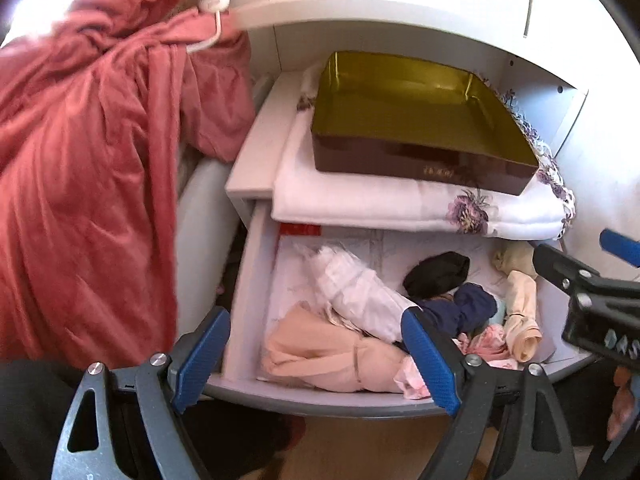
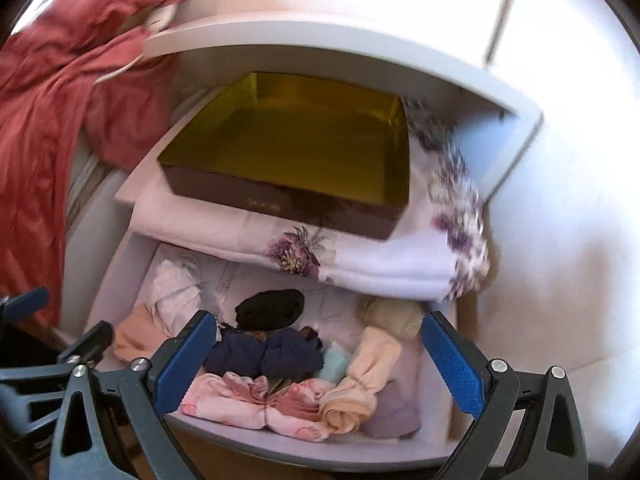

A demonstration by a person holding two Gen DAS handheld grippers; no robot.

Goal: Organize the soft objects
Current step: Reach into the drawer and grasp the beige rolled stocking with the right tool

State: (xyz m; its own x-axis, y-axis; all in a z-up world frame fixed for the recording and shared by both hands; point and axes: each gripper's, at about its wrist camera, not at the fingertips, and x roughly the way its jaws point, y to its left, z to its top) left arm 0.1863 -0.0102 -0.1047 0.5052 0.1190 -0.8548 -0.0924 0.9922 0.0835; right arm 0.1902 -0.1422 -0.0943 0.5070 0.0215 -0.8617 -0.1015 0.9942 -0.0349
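I am holding both grippers over an open drawer [image 2: 248, 446] of rolled soft items, and neither is gripping anything. My left gripper [image 1: 316, 356] is hovering with its blue-padded fingers spread wide; between them I am seeing a peach garment [image 1: 320, 360], and just beyond it a white rolled cloth [image 1: 360, 292]. My right gripper [image 2: 316, 364] is also standing wide apart, and its tip is showing at the right edge of the left view. Between its fingers a navy bundle [image 2: 264, 350] is lying, with a pink floral piece [image 2: 248, 404] nearer to me and a black roll [image 2: 270, 308] just beyond. By its right finger a cream rolled stocking [image 2: 360, 380] is resting beside a small mint item [image 2: 334, 364]. Ahead of both tools, above the drawer, a gold-lined empty box [image 2: 288, 152] is sitting on a folded floral sheet [image 2: 360, 260]. Off to the left a red garment [image 1: 80, 160] is hanging on a white hanger [image 1: 212, 20].
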